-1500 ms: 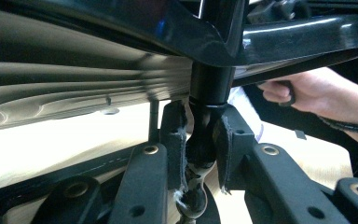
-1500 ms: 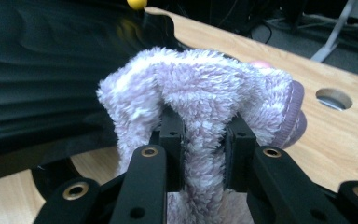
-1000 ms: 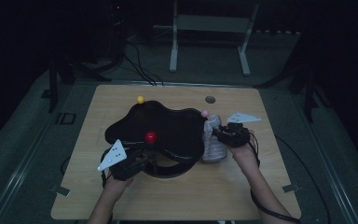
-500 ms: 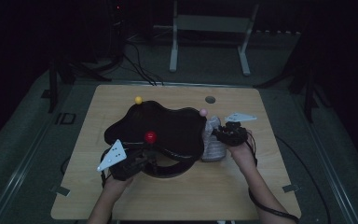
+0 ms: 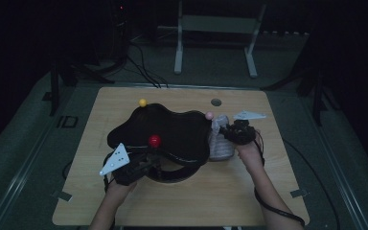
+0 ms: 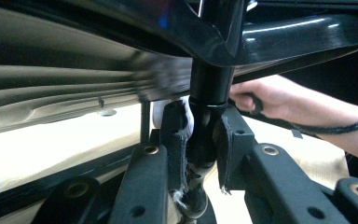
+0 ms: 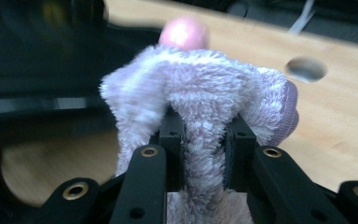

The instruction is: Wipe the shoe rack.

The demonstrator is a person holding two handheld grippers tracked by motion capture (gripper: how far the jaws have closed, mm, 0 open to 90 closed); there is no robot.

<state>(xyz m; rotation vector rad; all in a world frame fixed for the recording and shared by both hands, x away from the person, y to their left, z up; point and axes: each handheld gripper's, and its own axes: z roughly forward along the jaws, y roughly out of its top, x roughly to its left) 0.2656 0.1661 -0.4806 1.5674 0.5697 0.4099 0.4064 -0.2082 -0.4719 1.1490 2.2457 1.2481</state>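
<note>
meanwhile right gripper (image 7: 200,140) pinches fluffy cloth (image 7: 205,93); left gripper (image 6: 200,140) clamps black tray's leg (image 6: 207,93).

tray (image 5: 172,129) glossy black | cloth (image 7: 205,107) fluffy lilac | balls yellow (image 5: 143,102), red (image 5: 155,140), pink (image 5: 209,115)

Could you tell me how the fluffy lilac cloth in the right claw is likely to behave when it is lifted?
The cloth will probably flop: it bunches and folds around the right claw. Its fluffy pile suggests it is light and unlikely to slip. It should drape, not roll.
</note>
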